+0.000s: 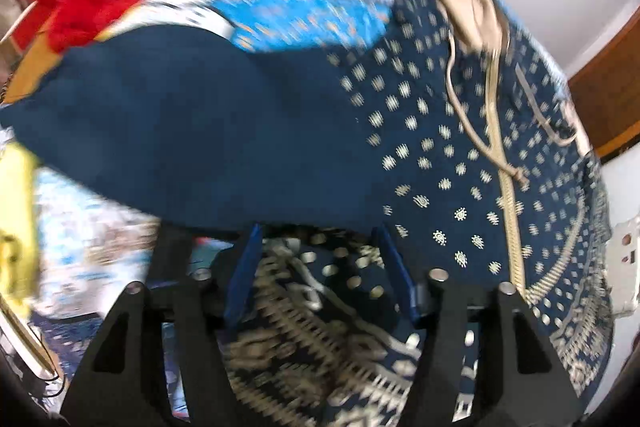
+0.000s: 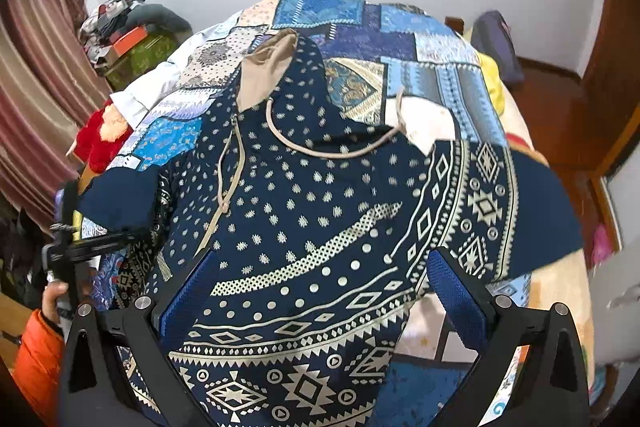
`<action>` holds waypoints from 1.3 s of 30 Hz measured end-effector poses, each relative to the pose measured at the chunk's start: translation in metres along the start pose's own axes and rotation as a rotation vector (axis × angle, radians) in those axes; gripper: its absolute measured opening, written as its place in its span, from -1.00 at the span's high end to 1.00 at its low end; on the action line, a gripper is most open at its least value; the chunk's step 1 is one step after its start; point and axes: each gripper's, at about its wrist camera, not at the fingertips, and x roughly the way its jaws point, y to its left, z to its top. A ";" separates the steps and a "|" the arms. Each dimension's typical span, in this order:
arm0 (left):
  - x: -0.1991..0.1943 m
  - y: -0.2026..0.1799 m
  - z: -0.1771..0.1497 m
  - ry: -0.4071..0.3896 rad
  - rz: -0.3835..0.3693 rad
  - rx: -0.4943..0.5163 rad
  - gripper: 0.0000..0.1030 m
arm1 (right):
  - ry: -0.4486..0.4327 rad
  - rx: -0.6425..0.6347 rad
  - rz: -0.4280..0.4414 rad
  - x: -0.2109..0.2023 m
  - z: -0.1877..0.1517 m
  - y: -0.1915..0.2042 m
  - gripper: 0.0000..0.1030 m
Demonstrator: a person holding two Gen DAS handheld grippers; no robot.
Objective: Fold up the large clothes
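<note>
A large navy hoodie point(image 2: 320, 211) with cream dots, geometric bands, a tan hood lining point(image 2: 266, 73) and drawcords lies on a patchwork bed. My right gripper point(image 2: 324, 275) is open, its blue pads straddling the hoodie's patterned body from above. In the left wrist view the hoodie point(image 1: 432, 131) fills the frame, with a plain navy sleeve point(image 1: 192, 131) spread to the left. My left gripper point(image 1: 318, 239) is open at the sleeve's lower edge, nothing between its pads. The left gripper also shows in the right wrist view point(image 2: 80, 247) at the sleeve's end.
A blue patchwork bedspread point(image 2: 420, 39) covers the bed. A red plush toy point(image 2: 100, 135) and white cloth lie at the left edge. Curtains point(image 2: 36, 75) hang at left, clutter piles behind them. A wooden door frame point(image 2: 616, 75) stands at right.
</note>
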 end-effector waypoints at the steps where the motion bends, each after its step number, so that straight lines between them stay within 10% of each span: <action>1: -0.011 0.011 -0.001 -0.025 -0.005 -0.016 -0.32 | 0.006 0.009 0.002 0.003 0.000 0.000 -1.00; 15: -0.026 0.145 0.035 -0.123 -0.030 -0.388 -0.38 | 0.062 -0.009 0.042 0.045 0.011 0.042 -1.00; 18: -0.019 0.142 0.050 -0.134 0.016 -0.374 -0.08 | 0.067 -0.033 0.031 0.050 0.012 0.050 -1.00; 21: -0.013 0.134 0.067 -0.132 0.145 -0.315 0.79 | 0.070 -0.038 0.035 0.053 0.014 0.053 -1.00; 28: -0.059 0.040 0.099 -0.330 0.377 0.029 0.94 | 0.038 -0.046 -0.002 0.045 0.014 0.045 -1.00; 39: -0.106 -0.189 0.090 -0.452 0.047 0.438 0.94 | -0.045 0.024 -0.020 0.001 0.012 -0.009 -1.00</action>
